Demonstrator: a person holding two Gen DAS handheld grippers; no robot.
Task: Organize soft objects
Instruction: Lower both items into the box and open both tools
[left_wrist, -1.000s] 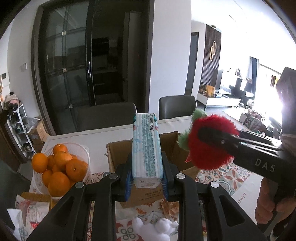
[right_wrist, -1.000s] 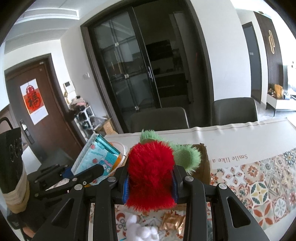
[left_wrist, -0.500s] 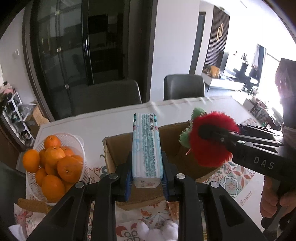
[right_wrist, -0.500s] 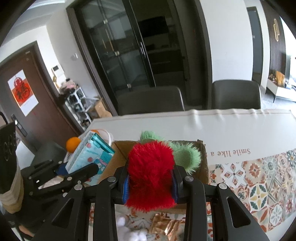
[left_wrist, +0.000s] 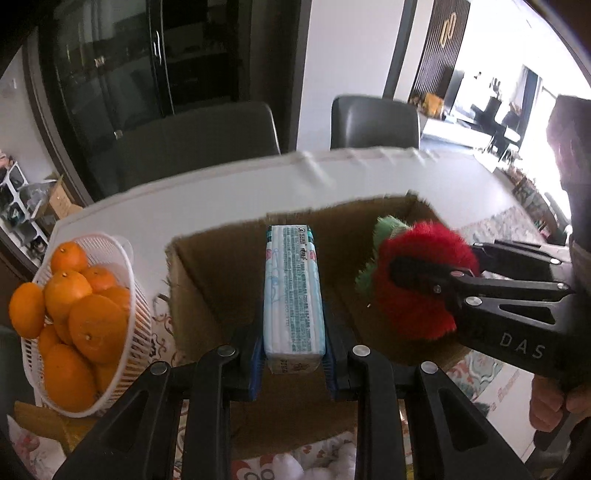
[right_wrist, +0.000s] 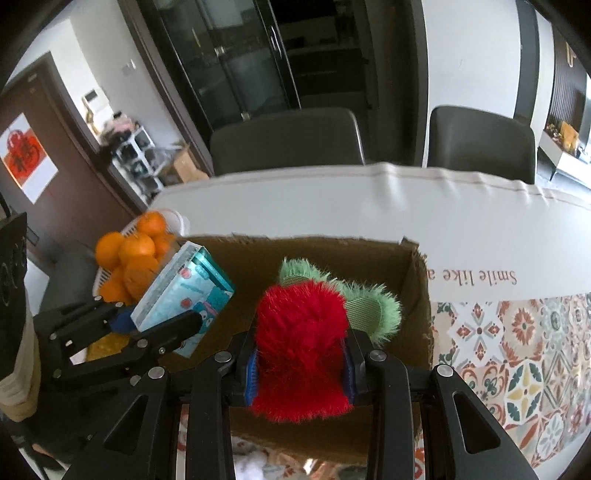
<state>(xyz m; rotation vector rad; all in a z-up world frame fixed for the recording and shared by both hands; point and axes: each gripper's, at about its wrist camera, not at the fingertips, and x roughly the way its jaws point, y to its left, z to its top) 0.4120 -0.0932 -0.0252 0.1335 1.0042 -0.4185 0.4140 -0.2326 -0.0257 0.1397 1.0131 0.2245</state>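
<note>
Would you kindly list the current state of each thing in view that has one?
left gripper: shut on the tissue pack
right gripper: shut on the plush toy
tissue pack: held above the box
plush toy: held above the box
cardboard box: open
basket: full of oranges

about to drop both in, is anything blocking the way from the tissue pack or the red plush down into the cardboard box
Nothing visible does. The blue-and-white tissue pack and the furry red-and-green plush toy hang over the open brown cardboard box, whose visible interior looks bare.
</note>
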